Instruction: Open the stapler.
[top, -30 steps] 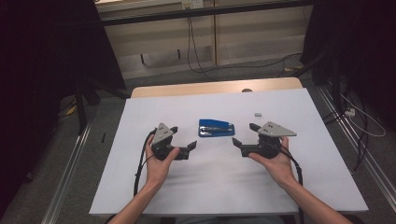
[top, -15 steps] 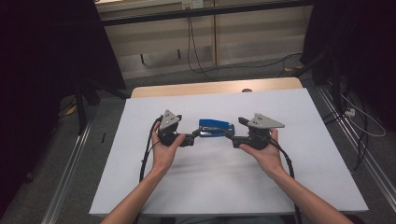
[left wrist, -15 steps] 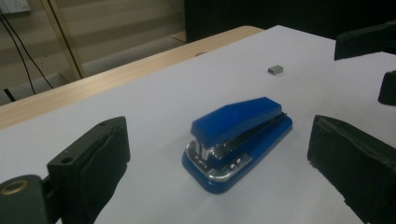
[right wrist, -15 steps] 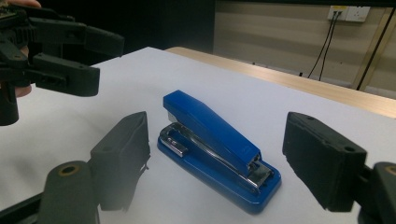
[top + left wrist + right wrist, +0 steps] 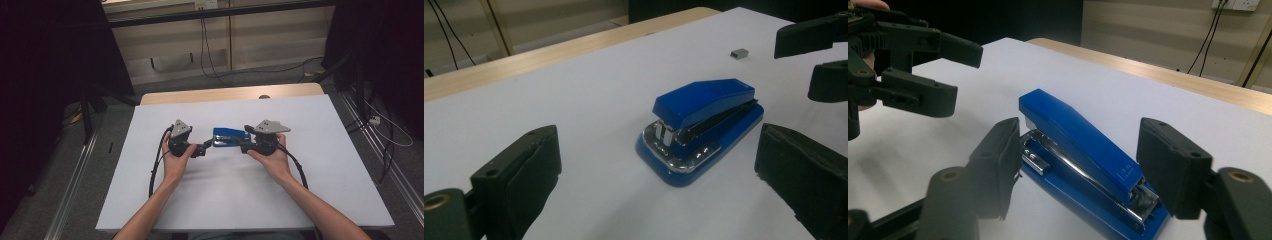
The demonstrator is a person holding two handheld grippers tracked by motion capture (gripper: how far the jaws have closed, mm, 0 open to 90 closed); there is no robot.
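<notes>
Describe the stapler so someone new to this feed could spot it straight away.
Start at the white sheet that covers the table. Near its middle, between the left gripper and the right gripper, lies the stapler. It is the one bright blue thing there, with a shiny metal nose; both grippers are black.

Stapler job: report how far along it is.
Done: both grippers have reached the blue stapler on the white table. In hand: the right gripper straddles its rear end, jaws just closing, pads not yet pressing; the left gripper waits open at its front. Left: gripping and lifting it.
</notes>
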